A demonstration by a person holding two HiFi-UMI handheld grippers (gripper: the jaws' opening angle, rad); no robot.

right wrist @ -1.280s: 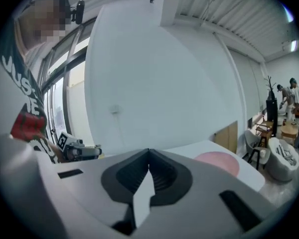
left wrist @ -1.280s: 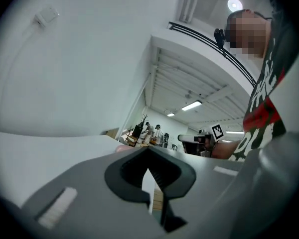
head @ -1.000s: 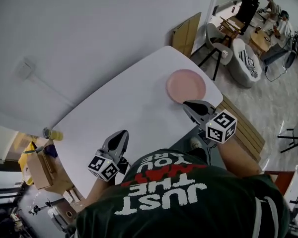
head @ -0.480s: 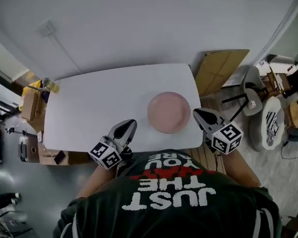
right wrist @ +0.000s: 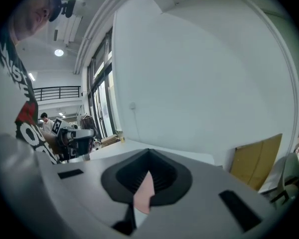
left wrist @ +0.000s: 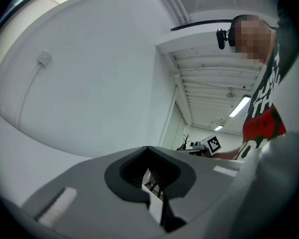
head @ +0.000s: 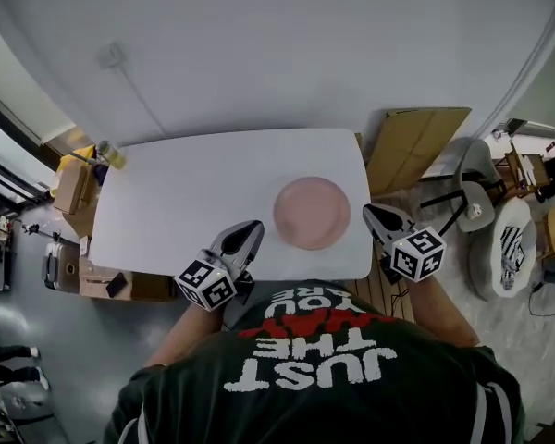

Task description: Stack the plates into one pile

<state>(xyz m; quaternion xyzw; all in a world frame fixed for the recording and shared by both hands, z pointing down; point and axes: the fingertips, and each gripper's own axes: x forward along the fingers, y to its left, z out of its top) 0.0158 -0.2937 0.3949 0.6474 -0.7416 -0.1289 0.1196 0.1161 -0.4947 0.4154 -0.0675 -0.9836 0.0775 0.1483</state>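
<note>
Round matte-pink plate (head: 312,213) is sitting on the smooth white rectangular table (head: 185,202), right of centre, toward the near edge. Left gripper (head: 248,232) and right gripper (head: 374,215) are flanking it, grey ribbed jaws closed, gripping nothing.

Head view top-down; gripper views level over table (head: 185,202).

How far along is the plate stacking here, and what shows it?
Done, it seems: only one pink plate pile shows on the table; how many plates it holds cannot be told. In hand: nothing; the left gripper and right gripper are shut and empty beside it. Left: no loose plate is visible.
</note>
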